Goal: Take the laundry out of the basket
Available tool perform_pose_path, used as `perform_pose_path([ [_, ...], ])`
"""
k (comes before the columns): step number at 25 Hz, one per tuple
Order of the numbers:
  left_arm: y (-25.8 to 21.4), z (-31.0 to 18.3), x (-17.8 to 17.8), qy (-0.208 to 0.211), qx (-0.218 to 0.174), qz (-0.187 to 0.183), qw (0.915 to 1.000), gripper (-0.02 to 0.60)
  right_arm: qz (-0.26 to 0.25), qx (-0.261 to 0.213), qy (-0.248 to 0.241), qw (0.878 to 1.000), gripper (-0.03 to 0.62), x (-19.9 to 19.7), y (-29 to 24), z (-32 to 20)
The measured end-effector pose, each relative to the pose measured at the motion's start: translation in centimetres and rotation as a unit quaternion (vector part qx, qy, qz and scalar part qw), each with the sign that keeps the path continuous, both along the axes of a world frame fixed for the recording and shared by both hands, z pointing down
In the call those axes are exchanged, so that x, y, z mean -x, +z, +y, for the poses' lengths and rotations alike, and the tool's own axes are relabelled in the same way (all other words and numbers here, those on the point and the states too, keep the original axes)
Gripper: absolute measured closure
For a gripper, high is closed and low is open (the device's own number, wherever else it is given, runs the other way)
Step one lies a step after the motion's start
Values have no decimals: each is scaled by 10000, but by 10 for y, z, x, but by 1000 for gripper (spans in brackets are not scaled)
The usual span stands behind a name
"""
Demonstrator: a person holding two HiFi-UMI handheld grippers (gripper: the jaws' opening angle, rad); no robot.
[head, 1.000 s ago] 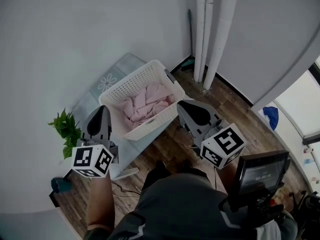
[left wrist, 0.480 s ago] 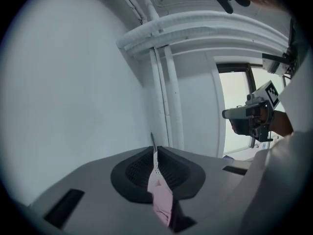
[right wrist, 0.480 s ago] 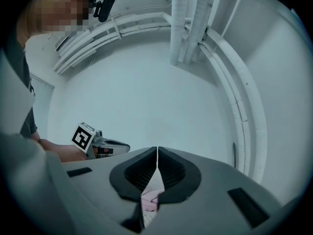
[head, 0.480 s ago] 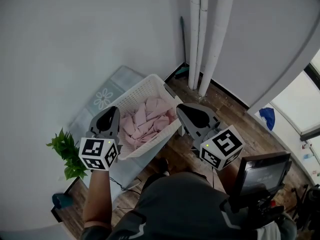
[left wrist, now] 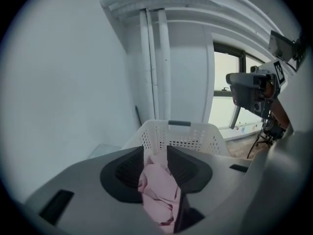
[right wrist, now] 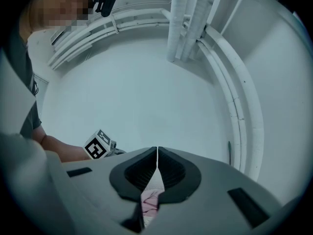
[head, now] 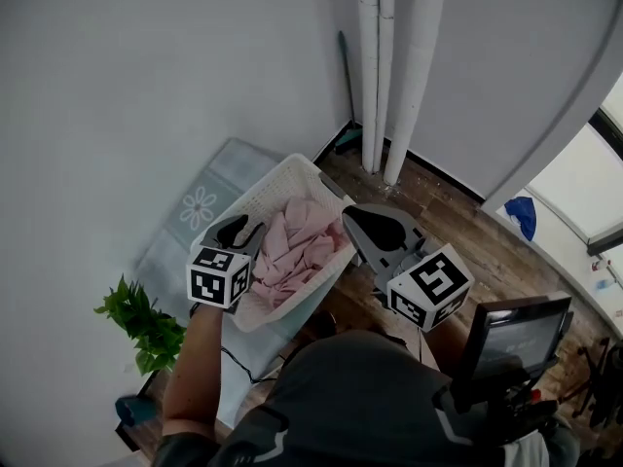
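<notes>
A white perforated basket [head: 261, 185] stands on the floor by the wall, with crumpled pink laundry [head: 302, 244] in it. My left gripper [head: 243, 230] hangs over the basket's near left side and points down into it. Its jaws have just been opening and stand slightly apart, gripping nothing. In the left gripper view the left gripper [left wrist: 155, 149] shows the pink laundry [left wrist: 159, 190] through the gap, with the basket's far wall [left wrist: 195, 137] behind. My right gripper [head: 352, 218] is shut at the basket's right rim. The right gripper view shows the right gripper [right wrist: 157, 151] with its tips touching and a strip of pink laundry [right wrist: 149, 199] below.
White pipes [head: 384, 66] run up the corner behind the basket, and a thin stick [head: 346, 76] leans on the wall. A patterned mat [head: 200, 207] lies left of the basket. A green plant [head: 146, 324] sits lower left. A screen [head: 516, 334] stands at my right.
My left gripper came from left of the basket, down and to the right over its rim, above the laundry, and its jaws parted slightly. The right gripper shifted only a little.
</notes>
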State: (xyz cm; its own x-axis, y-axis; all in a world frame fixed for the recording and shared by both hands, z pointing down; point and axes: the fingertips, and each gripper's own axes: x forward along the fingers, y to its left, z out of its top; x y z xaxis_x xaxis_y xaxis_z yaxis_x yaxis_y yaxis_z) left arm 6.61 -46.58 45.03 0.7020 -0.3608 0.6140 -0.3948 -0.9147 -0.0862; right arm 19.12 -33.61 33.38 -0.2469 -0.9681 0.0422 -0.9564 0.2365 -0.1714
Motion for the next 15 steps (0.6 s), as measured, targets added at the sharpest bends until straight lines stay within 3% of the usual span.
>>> perform_pose_path([
  [1,10,-1,-3,92,68,-105,9999,425,-11,7,38,10000,574,-2,2,-1],
  [3,33,1,-10,322,251,-392,9984,304,-62,15,121,9999,574,-7,6,-4],
  [10,110,11,-18,776,722,-1513,9828,81,-82,125,385,9991,574,-19,17,0],
  [15,145,18,-22,1014,1045,-1950,9699,48,-157,235,647,9975,574,-29,27,8],
])
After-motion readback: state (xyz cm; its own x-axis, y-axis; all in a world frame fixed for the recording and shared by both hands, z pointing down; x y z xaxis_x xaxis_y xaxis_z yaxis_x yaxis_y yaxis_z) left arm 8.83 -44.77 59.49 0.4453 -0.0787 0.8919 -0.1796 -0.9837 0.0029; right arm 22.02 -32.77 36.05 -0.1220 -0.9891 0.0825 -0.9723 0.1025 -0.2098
